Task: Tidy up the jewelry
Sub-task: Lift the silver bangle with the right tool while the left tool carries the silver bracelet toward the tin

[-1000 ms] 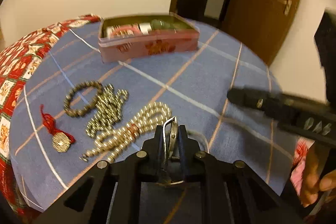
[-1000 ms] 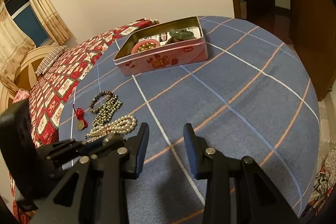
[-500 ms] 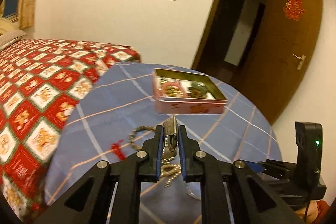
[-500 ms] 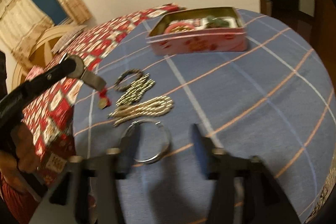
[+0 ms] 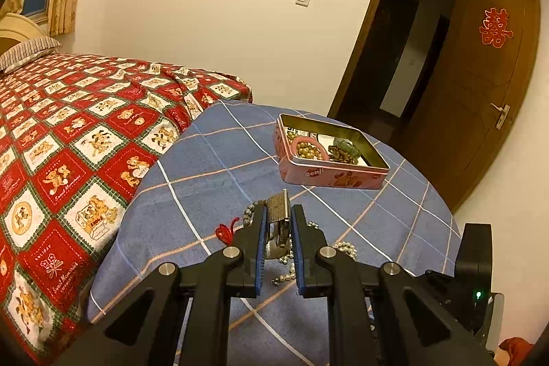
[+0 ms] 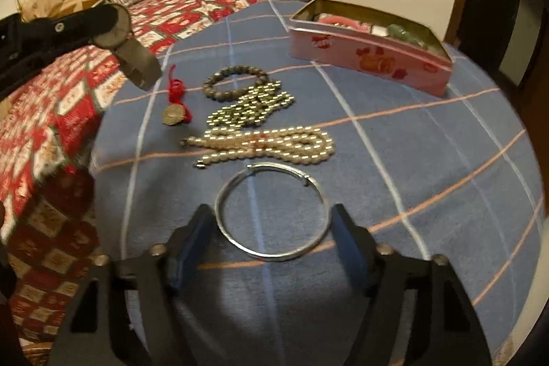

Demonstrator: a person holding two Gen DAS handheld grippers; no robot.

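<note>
Watch (image 5: 278, 222): pinched in left gripper (image 5: 277, 220), tin (image 5: 329, 175) ahead-right.
Bangle (image 6: 271, 211): flat betw spread right gripper (image 6: 271, 220) fingers.

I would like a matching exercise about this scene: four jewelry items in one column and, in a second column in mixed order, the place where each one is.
Items:
1. watch
2. silver bangle
3. pink bracelet
4. coin charm on red cord

Places:
A. inside the pink tin
B. flat on the blue cloth, between the open right gripper fingers
C. on the cloth beside the bead bracelet
D. clamped in the left gripper

Pairs: 1-D, 2-B, 3-A, 4-C
</note>
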